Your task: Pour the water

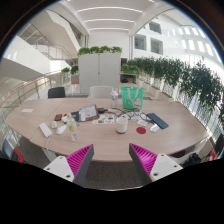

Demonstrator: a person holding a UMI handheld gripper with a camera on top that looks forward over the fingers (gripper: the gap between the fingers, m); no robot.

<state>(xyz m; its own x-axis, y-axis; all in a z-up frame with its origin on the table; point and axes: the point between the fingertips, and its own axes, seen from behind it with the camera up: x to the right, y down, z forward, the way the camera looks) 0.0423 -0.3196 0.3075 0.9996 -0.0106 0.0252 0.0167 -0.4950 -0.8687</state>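
Note:
My gripper [112, 157] is open and empty, its two fingers with magenta pads [80, 157] spread wide over the near edge of a long wooden table [100, 142]. Well beyond the fingers, a white cup [121, 125] stands near the table's middle. A clear bottle-like vessel [71, 127] stands to the left of it. Nothing is between the fingers.
A green bag [132, 97], a laptop [88, 113], papers [46, 129] and a dark flat case [157, 121] lie on the table. Chairs [57, 92] stand behind it. White cabinets [99, 68] with plants on top stand at the back.

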